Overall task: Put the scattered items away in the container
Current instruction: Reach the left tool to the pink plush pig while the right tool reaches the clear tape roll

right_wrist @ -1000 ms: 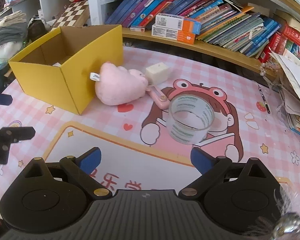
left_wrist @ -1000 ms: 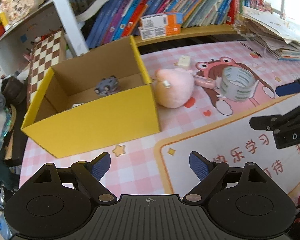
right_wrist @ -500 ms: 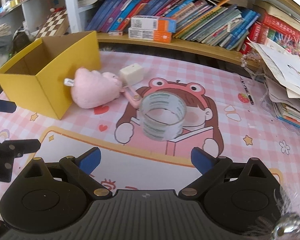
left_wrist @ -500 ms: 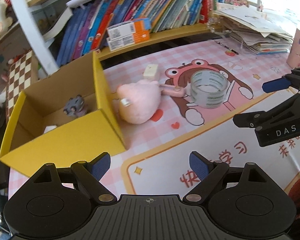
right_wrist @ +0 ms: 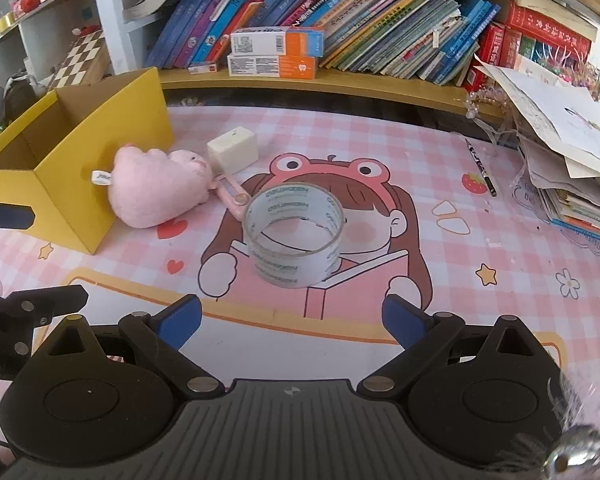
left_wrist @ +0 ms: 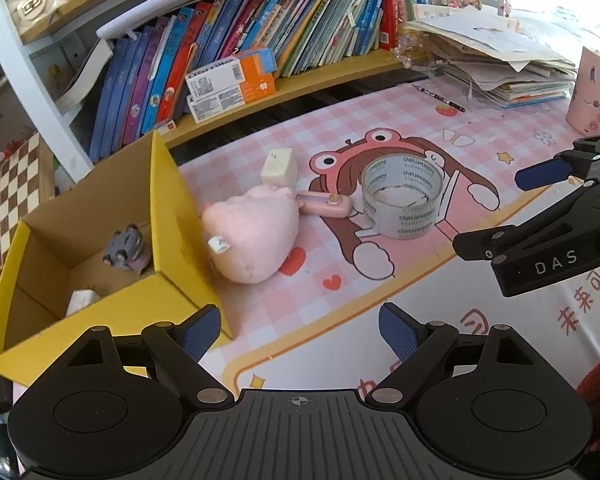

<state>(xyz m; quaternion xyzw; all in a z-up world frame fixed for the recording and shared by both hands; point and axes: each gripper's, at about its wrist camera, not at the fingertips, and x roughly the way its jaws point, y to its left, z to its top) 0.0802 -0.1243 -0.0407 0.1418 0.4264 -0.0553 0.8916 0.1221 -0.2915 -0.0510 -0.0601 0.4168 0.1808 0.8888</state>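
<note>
**Both grippers hang released over a tabletop with items beside the box**

At the far left the yellow cardboard box [left_wrist: 100, 304] stands open-topped on the tabletop [right_wrist: 480, 240], its near corner just beside the left gripper [left_wrist: 300, 328]. Inside lie a small grey toy [left_wrist: 124, 246] by the right wall and a white item [left_wrist: 82, 300] near the front wall; most of the box floor is bare. The left gripper's jaws are spread wide with nothing between them, over the mat's pale lower panel.

Touching the box's right wall lies the pink plush [right_wrist: 156, 188], its tag toward the box. Just behind it sits a cream block [right_wrist: 233, 149]. A slim pink utility knife [right_wrist: 231, 194] lies between plush and clear tape roll [right_wrist: 296, 236], touching both as far as can be told. The tape roll stands on its edge rim, hole upward, directly ahead of the right gripper [right_wrist: 296, 320], whose jaws are likewise released and empty. Open mat separates the roll from those jaws.

Farther right a pencil [right_wrist: 480, 162] lies alone on the checked area. A slumped stack of papers and books [right_wrist: 572, 172] crowds the right edge, and a pink cup [left_wrist: 590, 92] stands near it. A bookshelf [right_wrist: 340, 76] closes the back edge.
</note>
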